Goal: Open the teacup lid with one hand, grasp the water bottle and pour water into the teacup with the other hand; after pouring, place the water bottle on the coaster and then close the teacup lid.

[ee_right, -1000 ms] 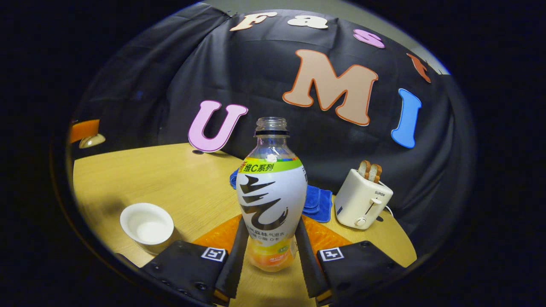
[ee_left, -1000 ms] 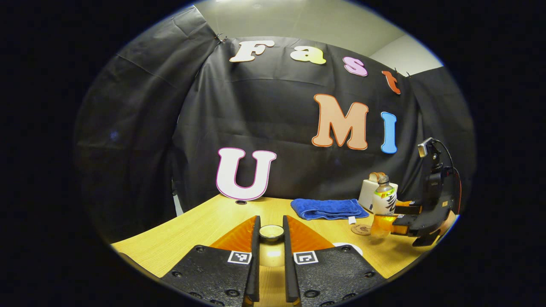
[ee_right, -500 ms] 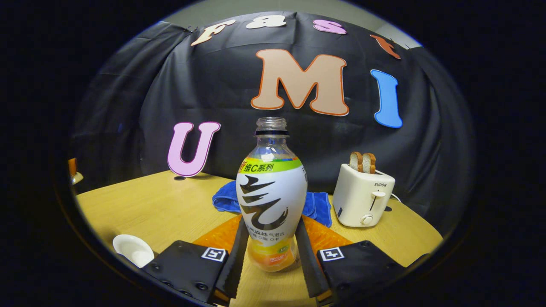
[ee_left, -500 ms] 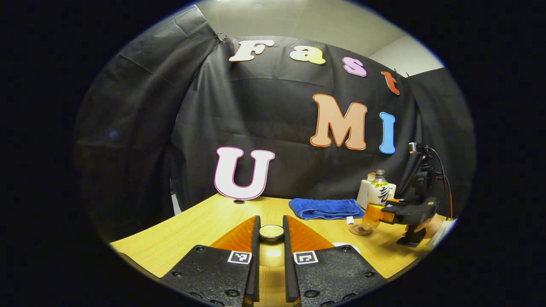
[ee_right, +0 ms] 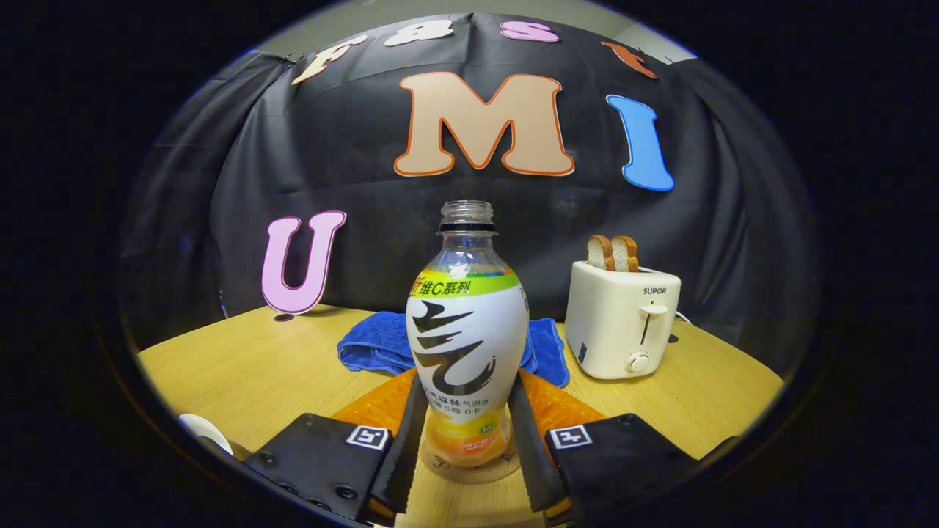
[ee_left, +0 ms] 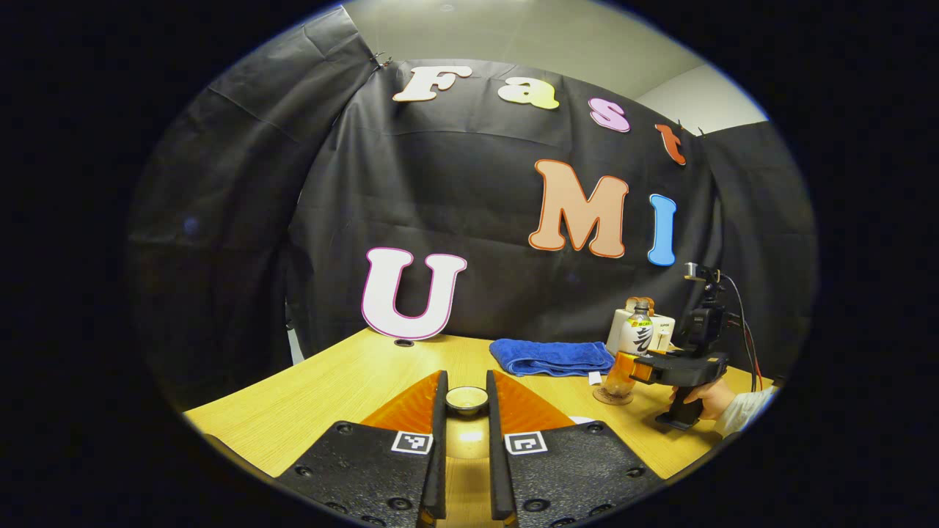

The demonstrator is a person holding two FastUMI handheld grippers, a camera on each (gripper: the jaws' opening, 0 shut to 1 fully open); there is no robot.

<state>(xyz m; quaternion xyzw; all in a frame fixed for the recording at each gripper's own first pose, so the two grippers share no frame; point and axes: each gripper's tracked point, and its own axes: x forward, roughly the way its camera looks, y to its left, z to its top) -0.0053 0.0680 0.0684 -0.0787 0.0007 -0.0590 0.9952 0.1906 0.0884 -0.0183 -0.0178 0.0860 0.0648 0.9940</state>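
In the left gripper view my left gripper (ee_left: 466,387) is shut on the small round teacup lid (ee_left: 466,398) and holds it above the table. A white sliver of the teacup (ee_left: 585,420) peeks out behind its right finger. Farther right, the right gripper (ee_left: 625,367), held by a hand (ee_left: 708,400), grips the water bottle (ee_left: 637,337) over the round coaster (ee_left: 612,397). In the right gripper view my right gripper (ee_right: 467,385) is shut on the upright, uncapped bottle (ee_right: 467,337), whose base rests on the coaster (ee_right: 469,467). The teacup's rim (ee_right: 199,427) shows at the lower left edge.
A folded blue towel (ee_right: 370,346) lies behind the bottle, also seen as the towel (ee_left: 550,357) at mid-table. A cream toaster (ee_right: 622,319) with two bread slices stands at the right. The wooden table (ee_right: 249,367) stretches left toward the booth wall.
The right gripper has carried the upright bottle away from the teacup and lowered it onto the coaster. The left gripper has kept the lid almost still.
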